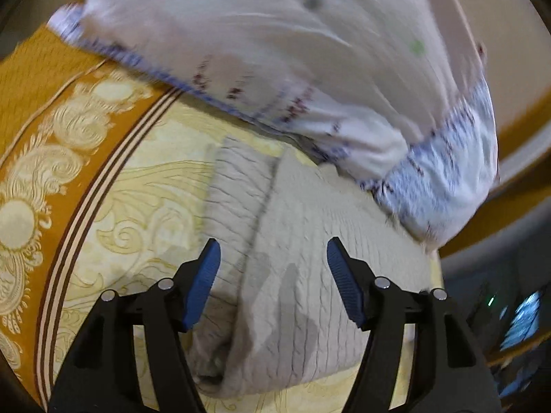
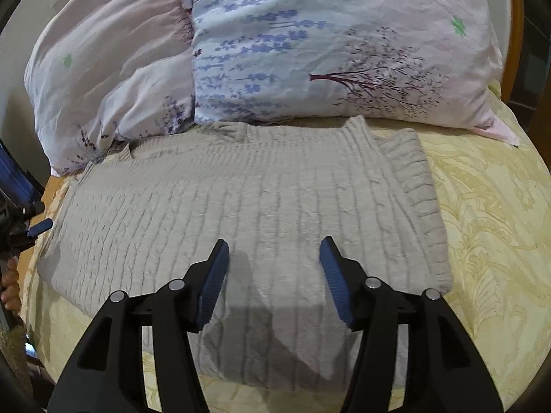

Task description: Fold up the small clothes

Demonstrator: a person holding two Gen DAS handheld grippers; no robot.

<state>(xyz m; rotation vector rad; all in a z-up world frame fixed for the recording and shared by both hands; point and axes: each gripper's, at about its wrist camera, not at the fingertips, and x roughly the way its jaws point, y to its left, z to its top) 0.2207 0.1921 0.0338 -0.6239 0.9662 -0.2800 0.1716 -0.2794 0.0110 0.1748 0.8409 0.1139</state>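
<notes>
A grey cable-knit sweater (image 2: 241, 206) lies folded on a pale yellow bedspread (image 2: 482, 206) with a scroll pattern, its far edge touching two pillows; no brand, label or readable writing shows on any of it. The right gripper (image 2: 273, 258) hangs above the sweater's near half with its blue-padded jaws standing wide apart and nothing between them, its shadow falling on the knit. In the left wrist view, which is blurred, the left gripper (image 1: 273, 258) likewise hovers over the sweater (image 1: 292, 241) with jaws parted and empty. Behind the garment a floral pillow (image 2: 327, 44) printed with lavender sprigs and a dark tree leans beside a pale pink pillow (image 2: 103, 62), both close against the sweater's far edge. An orange border (image 1: 62, 130) with cream ornaments runs along the bedspread's side. The sweater's ribbed collar sits at its far right corner, a folded layer showing beside it; the knit lies flat with slight wrinkles near the front edge
</notes>
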